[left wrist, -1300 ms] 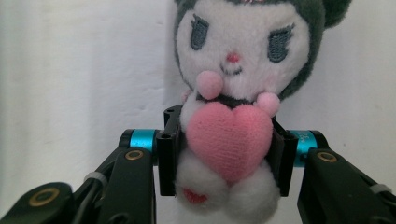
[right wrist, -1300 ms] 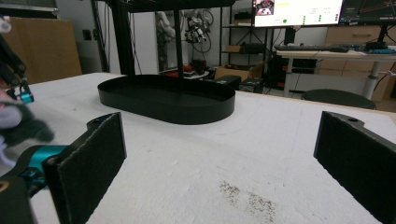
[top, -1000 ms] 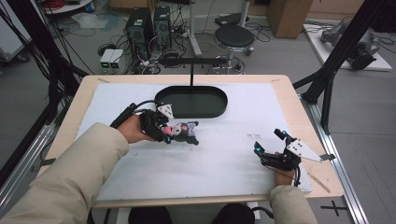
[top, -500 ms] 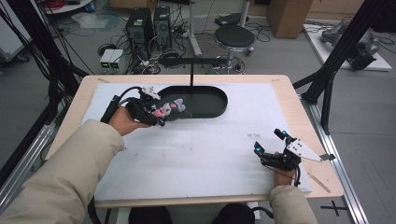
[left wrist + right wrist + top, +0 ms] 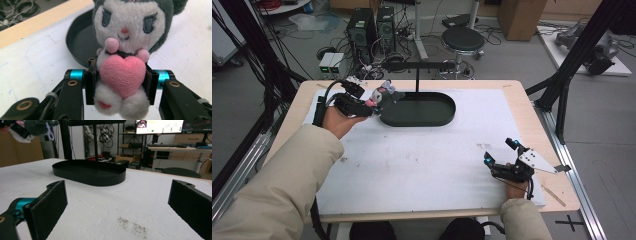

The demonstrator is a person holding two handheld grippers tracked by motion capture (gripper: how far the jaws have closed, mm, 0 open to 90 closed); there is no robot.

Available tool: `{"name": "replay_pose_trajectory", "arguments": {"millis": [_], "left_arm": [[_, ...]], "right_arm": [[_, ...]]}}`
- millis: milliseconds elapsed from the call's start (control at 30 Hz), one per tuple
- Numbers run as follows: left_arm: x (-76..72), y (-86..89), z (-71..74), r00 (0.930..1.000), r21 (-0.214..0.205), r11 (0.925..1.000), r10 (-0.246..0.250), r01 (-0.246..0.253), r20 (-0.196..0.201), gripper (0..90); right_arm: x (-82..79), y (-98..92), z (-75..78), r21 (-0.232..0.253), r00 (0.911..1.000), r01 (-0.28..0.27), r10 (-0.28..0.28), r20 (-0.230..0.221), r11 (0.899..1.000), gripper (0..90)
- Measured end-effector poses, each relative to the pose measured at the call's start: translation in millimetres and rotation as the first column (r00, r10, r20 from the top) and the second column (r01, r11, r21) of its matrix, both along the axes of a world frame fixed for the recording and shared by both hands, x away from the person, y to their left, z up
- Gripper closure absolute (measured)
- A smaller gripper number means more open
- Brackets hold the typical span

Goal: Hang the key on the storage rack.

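A small plush toy (image 5: 125,57) with a white face, dark grey hood and pink heart is clamped between the jaws of my left gripper (image 5: 122,85). In the high view the left gripper (image 5: 371,102) holds the plush toy (image 5: 383,92) in the air over the left end of the black oval tray (image 5: 432,117). The tray has an upright post with a crossbar (image 5: 417,65). My right gripper (image 5: 498,157) rests near the table's front right, jaws wide open with nothing between them; its view shows the tray (image 5: 105,178) ahead and the plush toy (image 5: 37,126) at upper left.
A white mat (image 5: 412,165) covers the wooden table (image 5: 532,115). A thin wooden stick (image 5: 554,196) lies at the front right corner. Beyond the table stand computers (image 5: 372,25), a stool (image 5: 463,39) and cables on the floor.
My left gripper has lifted the plush toy from the mat and carried it back and left, up to the tray's left end. The right gripper has stayed still.
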State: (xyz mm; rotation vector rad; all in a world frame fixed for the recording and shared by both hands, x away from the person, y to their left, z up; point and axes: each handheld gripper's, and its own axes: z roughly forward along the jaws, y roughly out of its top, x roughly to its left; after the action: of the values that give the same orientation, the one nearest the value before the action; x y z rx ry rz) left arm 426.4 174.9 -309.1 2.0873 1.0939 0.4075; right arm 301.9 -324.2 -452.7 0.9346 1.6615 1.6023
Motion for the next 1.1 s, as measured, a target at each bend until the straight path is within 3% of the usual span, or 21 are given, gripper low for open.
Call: {"name": "replay_pose_trajectory", "arguments": {"millis": [200,367,433,633,767,1100], "left_arm": [[6.6,3.3,8.6,0.9964,-0.041,0.9958,0.083,-0.082,0.019,57.5],[12.7,3.4,14.0,0.9911,-0.048,0.9906,0.13,-0.128,0.03,57.6],[14.5,1.8,16.7,0.9889,-0.035,0.9897,0.141,-0.139,0.048,57.5],[20.7,-1.2,23.5,0.9806,-0.068,0.9812,0.185,-0.18,0.066,57.6],[25.6,-2.8,25.5,0.9759,-0.068,0.977,0.207,-0.202,0.069,57.5],[36.2,-9.5,28.7,0.9692,-0.086,0.9706,0.232,-0.225,0.083,57.5]], "right_arm": [[0.2,-0.2,0.0,-0.001,1.0,0.001,-0.001,0.0,1.0,1.4],[0.2,-0.2,0.0,-0.001,1.0,0.001,-0.001,-0.001,1.0,1.4],[0.6,-0.3,0.0,-0.003,1.0,0.001,-0.001,0.001,1.0,1.4],[0.9,-0.5,0.0,-0.004,1.0,0.0,0.0,0.002,1.0,1.4],[0.4,0.0,0.1,-0.004,1.0,0.001,-0.001,-0.001,1.0,1.4],[0.7,-0.3,0.1,-0.007,1.0,0.001,-0.001,0.0,1.0,1.4]]}}
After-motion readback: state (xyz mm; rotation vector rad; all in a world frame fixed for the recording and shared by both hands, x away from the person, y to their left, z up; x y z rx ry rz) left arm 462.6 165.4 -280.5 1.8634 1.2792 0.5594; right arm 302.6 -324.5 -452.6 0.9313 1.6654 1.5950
